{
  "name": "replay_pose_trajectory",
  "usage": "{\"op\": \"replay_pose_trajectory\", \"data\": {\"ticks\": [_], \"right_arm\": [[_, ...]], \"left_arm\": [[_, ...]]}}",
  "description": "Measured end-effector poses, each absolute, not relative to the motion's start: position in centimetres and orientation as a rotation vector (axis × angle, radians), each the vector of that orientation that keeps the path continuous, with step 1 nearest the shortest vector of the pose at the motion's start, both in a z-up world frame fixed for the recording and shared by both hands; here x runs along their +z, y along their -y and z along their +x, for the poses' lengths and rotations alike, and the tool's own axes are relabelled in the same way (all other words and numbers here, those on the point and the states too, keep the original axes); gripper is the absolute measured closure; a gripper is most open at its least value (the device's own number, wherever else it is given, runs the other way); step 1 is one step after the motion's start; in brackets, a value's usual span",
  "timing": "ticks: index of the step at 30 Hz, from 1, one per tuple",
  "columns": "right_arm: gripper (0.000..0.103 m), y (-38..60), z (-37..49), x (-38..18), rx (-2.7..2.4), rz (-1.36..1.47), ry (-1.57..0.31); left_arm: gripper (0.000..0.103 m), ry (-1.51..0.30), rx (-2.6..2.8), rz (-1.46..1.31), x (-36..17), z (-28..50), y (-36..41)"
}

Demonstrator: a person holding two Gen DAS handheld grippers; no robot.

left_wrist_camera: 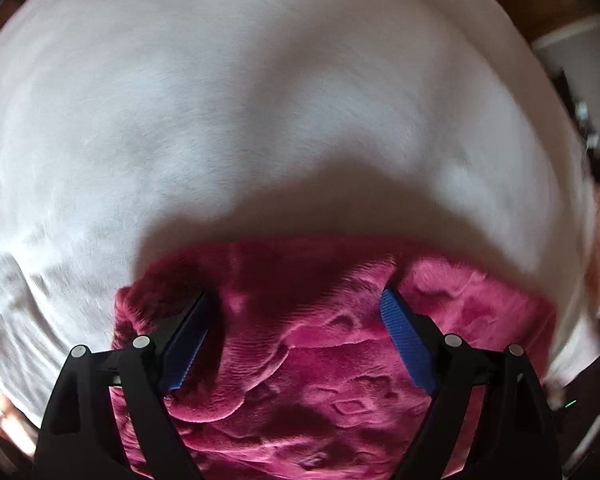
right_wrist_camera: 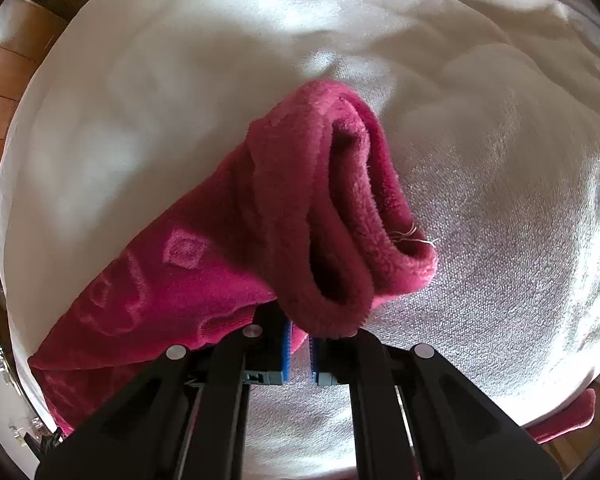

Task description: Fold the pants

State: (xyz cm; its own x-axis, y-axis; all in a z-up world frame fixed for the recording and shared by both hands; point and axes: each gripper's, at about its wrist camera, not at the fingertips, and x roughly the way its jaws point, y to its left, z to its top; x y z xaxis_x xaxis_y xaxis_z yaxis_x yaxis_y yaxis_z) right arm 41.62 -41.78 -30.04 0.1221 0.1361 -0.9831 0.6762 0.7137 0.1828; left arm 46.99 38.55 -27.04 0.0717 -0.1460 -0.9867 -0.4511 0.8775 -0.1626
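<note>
The pants (left_wrist_camera: 320,360) are magenta fleece with an embossed pattern and lie on a white bed cover (left_wrist_camera: 260,100). In the left wrist view my left gripper (left_wrist_camera: 296,304) is open, its blue-padded fingers (left_wrist_camera: 404,340) spread wide and pressed into the fleece on either side of a raised fold. In the right wrist view my right gripper (right_wrist_camera: 299,350) is shut on a bunched edge of the pants (right_wrist_camera: 332,208), which rises as thick folded layers above the fingers and trails down to the left.
The white cover (right_wrist_camera: 480,200) is wrinkled at the upper right. Wooden floor (right_wrist_camera: 4,92) shows past the bed's left edge. A white piece of furniture (left_wrist_camera: 572,64) stands off the bed at the upper right of the left wrist view.
</note>
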Motion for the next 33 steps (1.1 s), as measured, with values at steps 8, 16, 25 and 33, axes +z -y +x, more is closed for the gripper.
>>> {"op": "replay_pose_trajectory", "data": {"ticks": [8, 16, 25, 33], "right_arm": [[0.097, 41.3, 41.5, -29.5, -0.441, 0.715, -1.411], [0.098, 41.9, 39.5, -25.5, -0.440, 0.672, -1.319], [0.103, 44.0, 33.9, -22.4, -0.444, 0.705, -1.258], [0.068, 42.9, 34.5, -23.8, -0.341, 1.013, -1.191]], "left_arm": [[0.093, -1.473, 0.255, -0.408, -24.8, 47.3, -36.2], [0.095, -1.346, 0.232, -0.419, -18.6, 41.6, -35.2], [0.096, -1.221, 0.181, -0.402, -12.9, 33.1, -33.6], [0.096, -1.192, 0.162, -0.407, -12.7, 27.9, -33.2]]}}
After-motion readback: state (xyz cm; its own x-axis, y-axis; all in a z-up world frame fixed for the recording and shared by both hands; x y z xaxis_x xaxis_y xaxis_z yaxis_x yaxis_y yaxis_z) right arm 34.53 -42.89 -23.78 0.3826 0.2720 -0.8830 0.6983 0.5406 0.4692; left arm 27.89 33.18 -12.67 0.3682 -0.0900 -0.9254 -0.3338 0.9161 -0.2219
